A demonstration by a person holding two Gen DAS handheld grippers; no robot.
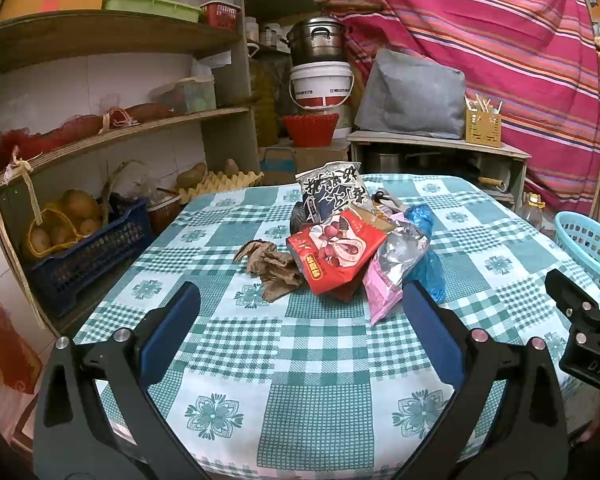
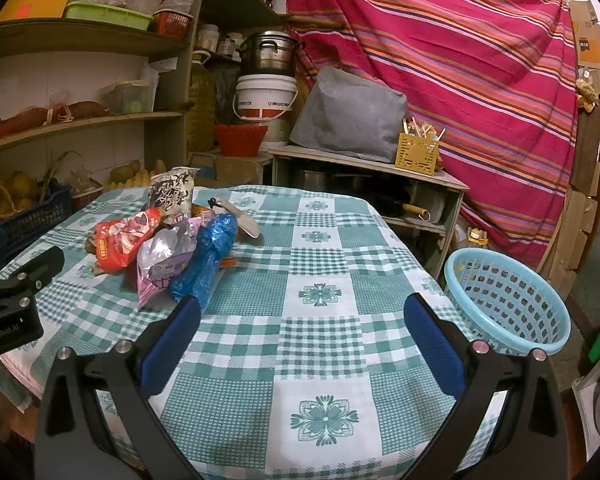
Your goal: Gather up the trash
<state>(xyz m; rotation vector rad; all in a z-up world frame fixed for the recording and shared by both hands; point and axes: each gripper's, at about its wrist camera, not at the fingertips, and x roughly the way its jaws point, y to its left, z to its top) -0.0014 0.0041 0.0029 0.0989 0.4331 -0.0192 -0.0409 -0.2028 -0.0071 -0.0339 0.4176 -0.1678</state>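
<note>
Fingers (image 1: 180,320) of the left gripper (image 1: 300,312) are spread wide with nothing between them, hanging above the surface (image 1: 316,360), which wears a green-and-white checked cloth. Just beyond them lies the trash in one heap near the middle of the cloth: a crumpled brown paper (image 1: 274,266) at the left, a red snack bag (image 1: 336,254) leaning over it, a pink and silver wrapper (image 1: 396,268) to the right, a blue plastic bag (image 1: 426,248) behind that, and a black-and-white printed bag (image 1: 334,194) standing upright at the back. At the far right edge the light blue basket (image 1: 588,244) shows, with part of the right gripper (image 1: 580,320) in front of it.

From the right wrist view, the right gripper's fingers (image 2: 432,336) are likewise wide apart and hold nothing, over bare cloth. The heap sits to the left and ahead: red snack bag (image 2: 124,244), pink and silver wrapper (image 2: 162,264), blue plastic bag (image 2: 208,260) nearest the left fingertip, printed bag (image 2: 172,194) behind. The basket (image 2: 508,300) stands off the surface's right edge, tilted toward the camera and well apart from the heap. A piece of the left gripper (image 2: 24,284) shows at the left edge.
</note>
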